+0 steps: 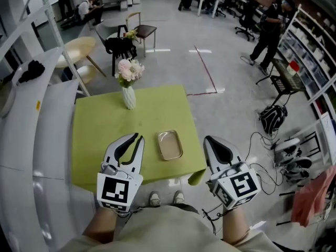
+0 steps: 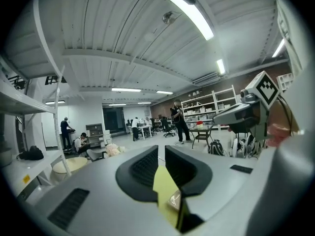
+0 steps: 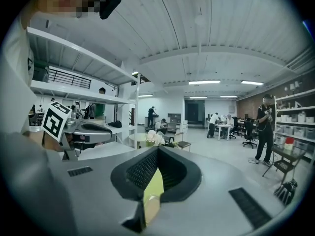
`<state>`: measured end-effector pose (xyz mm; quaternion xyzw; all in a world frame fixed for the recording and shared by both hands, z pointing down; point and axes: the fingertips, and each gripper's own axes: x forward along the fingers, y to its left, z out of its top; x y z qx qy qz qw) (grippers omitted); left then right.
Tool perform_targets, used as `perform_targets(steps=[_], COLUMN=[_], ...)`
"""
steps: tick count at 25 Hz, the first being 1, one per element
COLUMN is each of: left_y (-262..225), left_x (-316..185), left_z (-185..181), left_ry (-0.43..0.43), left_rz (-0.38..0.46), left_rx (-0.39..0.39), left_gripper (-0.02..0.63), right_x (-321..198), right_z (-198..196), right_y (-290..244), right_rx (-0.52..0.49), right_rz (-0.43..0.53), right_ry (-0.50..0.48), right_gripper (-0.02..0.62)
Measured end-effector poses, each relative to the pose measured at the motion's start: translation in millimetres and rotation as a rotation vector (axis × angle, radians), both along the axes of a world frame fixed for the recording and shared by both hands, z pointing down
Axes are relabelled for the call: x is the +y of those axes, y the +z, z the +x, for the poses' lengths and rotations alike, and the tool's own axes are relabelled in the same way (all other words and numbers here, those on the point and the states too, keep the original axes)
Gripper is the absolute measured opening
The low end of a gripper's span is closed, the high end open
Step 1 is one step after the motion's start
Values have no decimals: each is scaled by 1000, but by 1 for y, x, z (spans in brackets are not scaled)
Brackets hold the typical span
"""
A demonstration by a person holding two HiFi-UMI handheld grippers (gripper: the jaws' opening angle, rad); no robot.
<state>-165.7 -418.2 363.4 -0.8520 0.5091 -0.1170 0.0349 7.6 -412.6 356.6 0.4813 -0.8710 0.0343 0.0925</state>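
The grey left gripper [image 1: 137, 137], fingers barely parted, and the grey right gripper [image 1: 207, 139], fingers pressed together, flanked the rectangular metal tray [image 1: 170, 144], both empty, likely poised to reach.

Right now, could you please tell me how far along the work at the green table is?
Nothing looks done yet: the metal tray lies empty on the green table, and the vase of flowers stands upright near its far edge. In hand: nothing; the left hand-held gripper, jaws slightly apart, and the right hand-held gripper, jaws together, hover empty above the near edge. Every grasp and move is left.
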Motion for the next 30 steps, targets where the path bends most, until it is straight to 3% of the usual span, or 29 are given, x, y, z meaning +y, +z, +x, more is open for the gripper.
perform_targets(steps=[7, 16, 26, 30], left_y=[29, 91, 191, 235], left_x=[-23, -64, -90, -92], left_z=[6, 16, 16, 15], left_ry=[-54, -78, -109, -120], left_rz=[-77, -215, -424, -508], left_rx=[-6, -3, 82, 82], left_gripper=[94, 127, 85, 63], right_x=[-31, -80, -112, -115], right_z=[2, -1, -11, -15], right_y=[23, 91, 191, 234], right_rx=[-15, -14, 27, 46], right_rz=[-39, -141, -326, -407], right_ry=[-27, -48, -72, -77], right_gripper=[6, 6, 32, 49])
